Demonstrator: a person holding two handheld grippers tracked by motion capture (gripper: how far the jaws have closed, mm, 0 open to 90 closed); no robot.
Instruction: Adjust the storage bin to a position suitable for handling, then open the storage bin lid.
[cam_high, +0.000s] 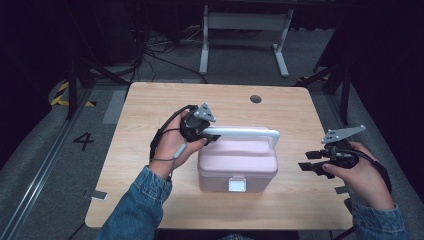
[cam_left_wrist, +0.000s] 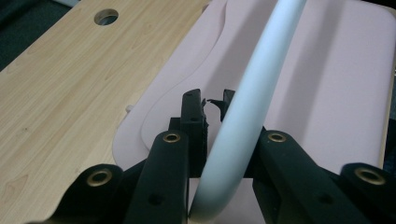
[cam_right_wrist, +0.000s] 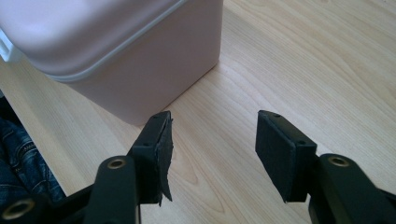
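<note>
A pink plastic box (cam_high: 237, 162) with a white front latch (cam_high: 236, 185) sits in the middle of the wooden table (cam_high: 145, 110). Its white handle (cam_high: 245, 132) stands raised above the lid. My left gripper (cam_high: 206, 134) is shut on the left end of that white handle (cam_left_wrist: 243, 116), which runs up between the jaws over the pink lid (cam_left_wrist: 327, 79). To the right of the box my right gripper (cam_high: 310, 161) hovers open and holds nothing. In the right gripper view that gripper (cam_right_wrist: 212, 149) points at bare wood beside the pink box (cam_right_wrist: 140, 60).
A round cable hole (cam_high: 255, 98) lies near the table's far edge. Beyond the table stand a white frame (cam_high: 245, 30) and cables on the grey floor. A number 4 mark (cam_high: 83, 140) is on the floor at left.
</note>
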